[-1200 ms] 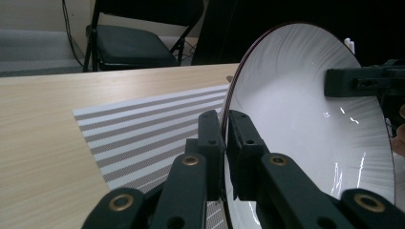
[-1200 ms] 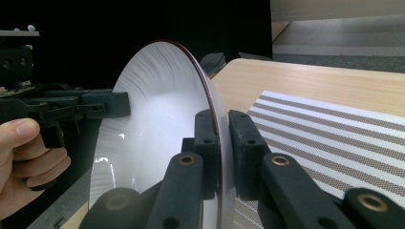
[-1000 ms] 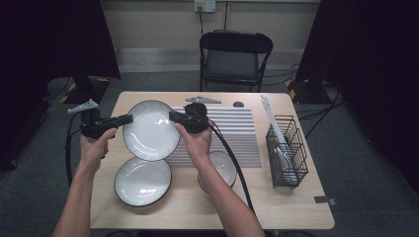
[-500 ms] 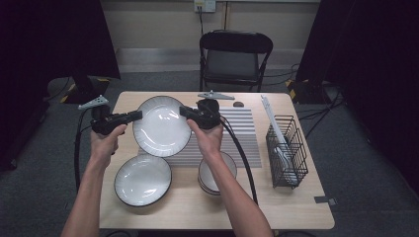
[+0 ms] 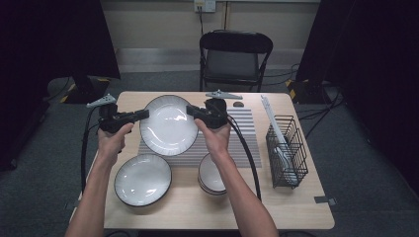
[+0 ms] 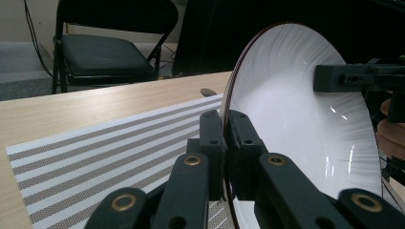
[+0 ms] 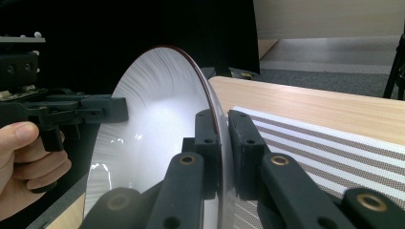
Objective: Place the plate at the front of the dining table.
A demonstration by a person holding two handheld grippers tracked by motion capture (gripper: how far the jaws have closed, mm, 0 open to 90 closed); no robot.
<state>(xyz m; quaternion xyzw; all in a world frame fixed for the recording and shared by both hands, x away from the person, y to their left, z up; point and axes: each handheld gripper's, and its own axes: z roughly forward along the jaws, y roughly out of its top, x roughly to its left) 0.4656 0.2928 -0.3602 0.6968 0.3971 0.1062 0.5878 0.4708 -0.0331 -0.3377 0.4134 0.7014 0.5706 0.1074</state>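
A large white ribbed plate with a dark rim (image 5: 169,125) hangs tilted over the striped placemat (image 5: 247,138), held from both sides. My left gripper (image 5: 143,115) is shut on its left rim. My right gripper (image 5: 191,110) is shut on the right rim. In the left gripper view the jaws (image 6: 225,129) pinch the edge of the plate (image 6: 296,119), and the right gripper (image 6: 334,78) grips the far side. In the right gripper view the jaws (image 7: 219,129) clamp the plate (image 7: 157,124), with the left gripper (image 7: 110,107) and a hand beyond.
A second white plate (image 5: 143,179) lies at the table's front left, and a stack of bowls (image 5: 212,177) sits under my right forearm. A black wire basket (image 5: 289,150) with cutlery stands at the right. A folding chair (image 5: 234,54) is behind the table.
Both hands have carried the plate to the right, from the table's left part to over the placemat. The grip on both rims is unchanged.
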